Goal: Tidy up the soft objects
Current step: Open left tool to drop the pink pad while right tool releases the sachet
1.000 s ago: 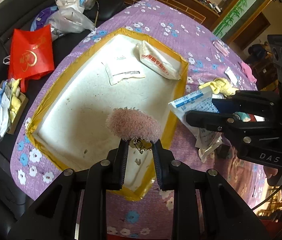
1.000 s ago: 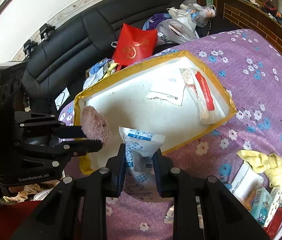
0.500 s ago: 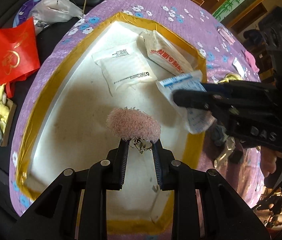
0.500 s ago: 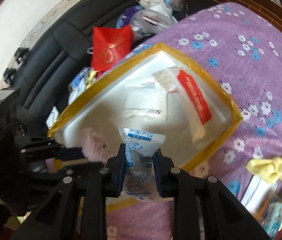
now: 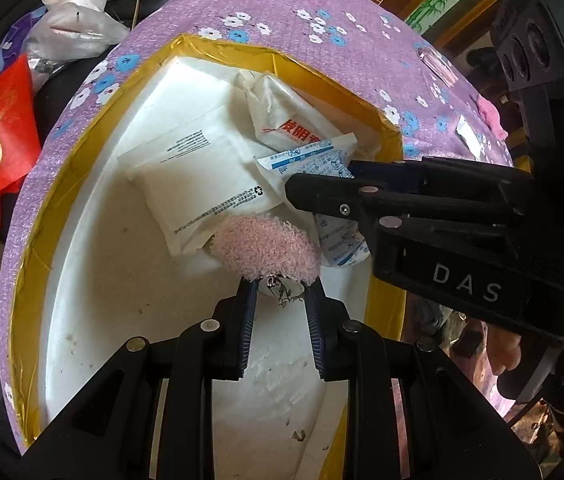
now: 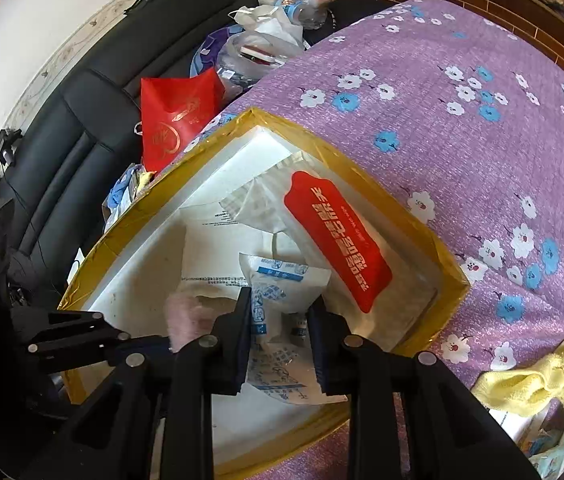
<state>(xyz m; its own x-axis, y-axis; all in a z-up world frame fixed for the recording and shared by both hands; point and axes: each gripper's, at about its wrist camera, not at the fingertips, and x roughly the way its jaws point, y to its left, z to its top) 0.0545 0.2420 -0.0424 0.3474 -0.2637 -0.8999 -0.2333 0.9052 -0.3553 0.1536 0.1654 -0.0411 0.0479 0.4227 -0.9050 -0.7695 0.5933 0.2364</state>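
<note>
Soft packets lie inside the white foam box, whose yellow-taped rim sits on the purple floral tablecloth. Over the box, the right hand-held gripper is clamped on a blue-printed packet, and the left hand-held gripper pinches the pink plush keychain.

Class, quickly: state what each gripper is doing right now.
Left gripper: shut on the fluffy pink plush toy.
Right gripper: shut on the white, blue-printed plastic packet.
</note>
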